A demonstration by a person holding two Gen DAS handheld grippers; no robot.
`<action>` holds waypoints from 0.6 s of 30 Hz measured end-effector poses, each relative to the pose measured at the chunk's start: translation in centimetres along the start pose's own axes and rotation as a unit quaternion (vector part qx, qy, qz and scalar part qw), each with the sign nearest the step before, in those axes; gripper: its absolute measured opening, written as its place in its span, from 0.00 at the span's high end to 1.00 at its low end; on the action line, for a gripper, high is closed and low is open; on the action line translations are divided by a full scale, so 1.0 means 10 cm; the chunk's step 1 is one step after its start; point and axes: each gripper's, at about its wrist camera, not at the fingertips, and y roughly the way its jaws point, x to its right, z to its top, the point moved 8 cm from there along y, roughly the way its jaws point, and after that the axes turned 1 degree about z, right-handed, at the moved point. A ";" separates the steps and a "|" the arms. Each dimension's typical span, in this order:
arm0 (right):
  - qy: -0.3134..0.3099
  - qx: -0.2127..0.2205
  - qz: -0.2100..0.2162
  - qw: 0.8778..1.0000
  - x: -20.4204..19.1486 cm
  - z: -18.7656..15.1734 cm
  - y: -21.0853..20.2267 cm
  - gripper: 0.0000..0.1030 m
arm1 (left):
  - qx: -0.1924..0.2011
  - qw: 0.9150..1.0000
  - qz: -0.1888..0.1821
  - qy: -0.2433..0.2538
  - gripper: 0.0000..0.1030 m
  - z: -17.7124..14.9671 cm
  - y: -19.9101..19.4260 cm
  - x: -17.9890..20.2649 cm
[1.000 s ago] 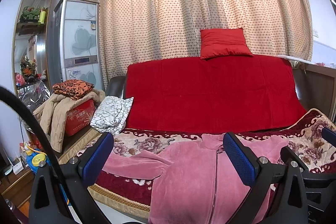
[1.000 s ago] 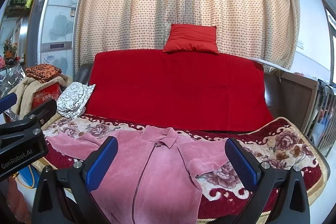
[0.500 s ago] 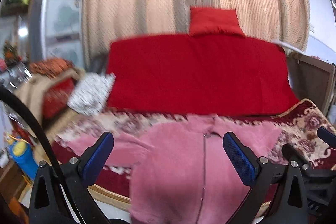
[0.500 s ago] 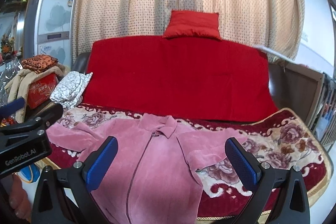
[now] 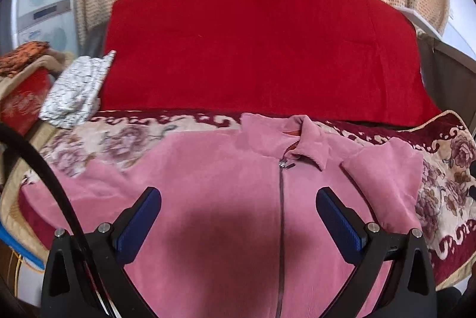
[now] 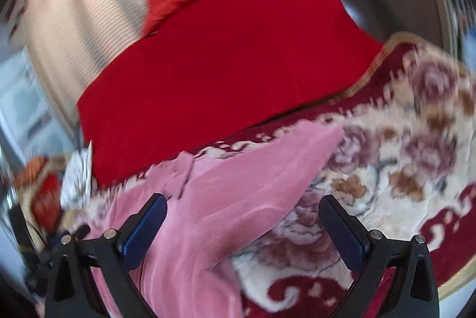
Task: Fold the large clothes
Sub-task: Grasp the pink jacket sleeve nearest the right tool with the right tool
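Two claws hovering over a pink jacket (image 5: 226, 184) on a sofa (image 5: 261, 50).
Left claw (image 5: 238, 213) and right claw (image 6: 242, 221) are both gaping wide, gripping nothing.

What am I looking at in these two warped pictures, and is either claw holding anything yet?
Each picture comes from a fisheye camera on a hand-held two-finger gripper, looking forward along its blue-padded fingers; a person carries one in each hand. The left gripper is open above the chest of a pink zip jacket, which lies spread on a floral blanket covering a sofa. The right gripper, also open, is above the jacket's sleeve; that view is blurred. Neither holds anything.
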 end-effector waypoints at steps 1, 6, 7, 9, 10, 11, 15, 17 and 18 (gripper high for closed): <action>0.024 -0.005 0.004 1.000 0.13 0.03 0.09 0.00 | -0.004 1.000 -0.005 -0.001 0.00 0.00 0.10 0.03; 0.139 -0.029 0.043 0.989 0.63 0.18 0.61 0.00 | -0.032 0.999 -0.021 -0.017 0.00 -0.12 0.52 0.06; 0.155 -0.035 0.043 0.986 0.71 0.19 0.72 0.01 | -0.042 0.999 -0.016 -0.020 0.00 -0.17 0.61 0.03; 0.182 -0.041 0.046 0.981 0.83 0.23 0.95 0.04 | -0.071 0.997 -0.003 -0.027 0.00 -0.23 0.78 -0.02; 0.187 -0.044 0.039 0.981 0.88 0.25 1.05 0.08 | -0.082 0.996 -0.006 -0.033 0.00 -0.24 0.83 -0.05; 0.194 -0.043 0.033 0.979 0.94 0.28 1.16 0.11 | -0.083 0.996 -0.003 -0.038 0.00 -0.22 0.86 -0.08; 0.206 -0.048 0.007 0.977 1.12 0.33 1.49 0.21 | -0.050 0.998 0.039 -0.023 0.00 -0.10 0.83 -0.19; 0.218 -0.055 -0.011 0.974 1.23 0.33 1.63 0.27 | -0.040 0.998 0.049 -0.012 0.00 -0.05 0.83 -0.20; 0.214 -0.052 -0.015 0.975 1.25 0.36 1.68 0.27 | -0.038 0.998 0.051 -0.011 0.00 -0.04 0.84 -0.21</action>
